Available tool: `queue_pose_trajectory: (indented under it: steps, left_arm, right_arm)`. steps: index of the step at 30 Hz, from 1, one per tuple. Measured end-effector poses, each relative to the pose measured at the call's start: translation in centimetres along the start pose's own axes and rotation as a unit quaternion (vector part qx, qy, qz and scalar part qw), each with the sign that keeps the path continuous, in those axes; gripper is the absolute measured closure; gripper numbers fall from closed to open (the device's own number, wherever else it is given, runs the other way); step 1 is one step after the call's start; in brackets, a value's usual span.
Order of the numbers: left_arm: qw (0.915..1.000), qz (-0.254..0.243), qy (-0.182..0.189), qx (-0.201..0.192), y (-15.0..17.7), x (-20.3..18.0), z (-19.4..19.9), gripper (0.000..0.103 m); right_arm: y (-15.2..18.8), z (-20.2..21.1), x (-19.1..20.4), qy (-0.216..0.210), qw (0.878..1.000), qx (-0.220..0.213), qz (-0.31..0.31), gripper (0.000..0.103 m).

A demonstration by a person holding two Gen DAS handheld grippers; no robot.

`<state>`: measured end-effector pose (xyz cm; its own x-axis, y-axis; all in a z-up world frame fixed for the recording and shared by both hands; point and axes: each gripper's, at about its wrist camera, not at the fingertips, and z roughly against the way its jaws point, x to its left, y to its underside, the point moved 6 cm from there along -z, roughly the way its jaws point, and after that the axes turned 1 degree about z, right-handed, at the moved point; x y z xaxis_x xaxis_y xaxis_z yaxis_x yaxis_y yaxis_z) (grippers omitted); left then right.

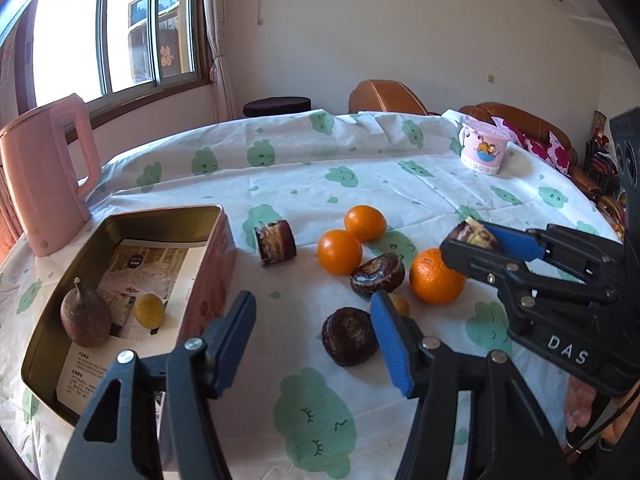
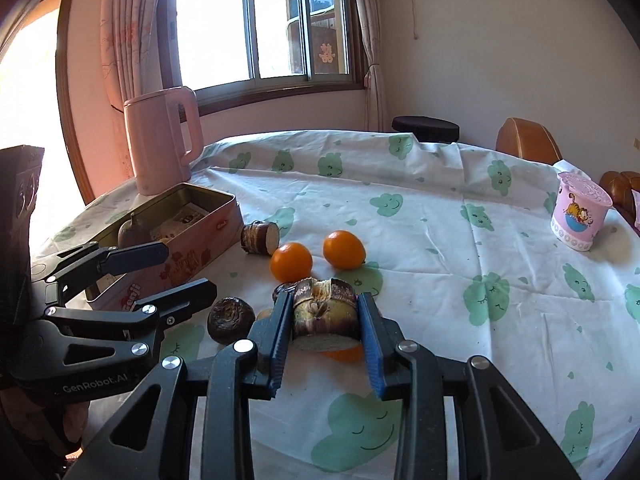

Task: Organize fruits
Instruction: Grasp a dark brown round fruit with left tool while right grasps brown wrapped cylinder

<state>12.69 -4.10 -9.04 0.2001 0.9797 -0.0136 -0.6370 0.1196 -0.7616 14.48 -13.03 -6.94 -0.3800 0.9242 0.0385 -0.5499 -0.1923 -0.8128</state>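
Right hand-held gripper (image 2: 324,320) clamps cane chunk (image 2: 325,316) (pads pressing); left hand-held gripper (image 1: 314,340) agape

Small yellowish round fruit (image 1: 399,304) half hidden behind left gripper's blue pad (image 1: 390,344), at five o'clock of dark brown chestnut-like corm (image 1: 378,278).

Daylight pours through a sliding window (image 2: 260,24) with curtains (image 2: 368,40); cream walls (image 1: 400,40), brown leather sofa (image 1: 520,120).
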Motion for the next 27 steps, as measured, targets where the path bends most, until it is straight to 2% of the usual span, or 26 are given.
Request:
queue_pose_trajectory:
  steps: [8, 11, 16, 27]
  left_arm:
    - [0.9974, -0.042, 0.013, 0.058, 1.2, -2.0, -1.9, 0.05]
    - [0.9967, -0.038, 0.024, 0.067, 1.2, -2.1, -2.3, 0.064]
    - [0.9979, -0.028, 0.027, 0.052, 1.0, -1.7, -1.6, 0.065]
    - [0.9999, 0.012, 0.002, -0.006, -1.0, -0.4, -1.2, 0.065]
  right_arm:
    - [-1.0, -1.0, -0.2, 0.009, 1.0, -0.008, 0.0, 0.068]
    - [-1.0, -1.1, 0.2, 0.008, 1.0, -0.009, 0.007, 0.068]
    - [-1.0, -1.0, 0.1, -0.001, 1.0, -0.012, 0.002, 0.068]
    - [-0.9, -1.3, 0.0, -0.024, 1.0, -0.007, -0.005, 0.068]
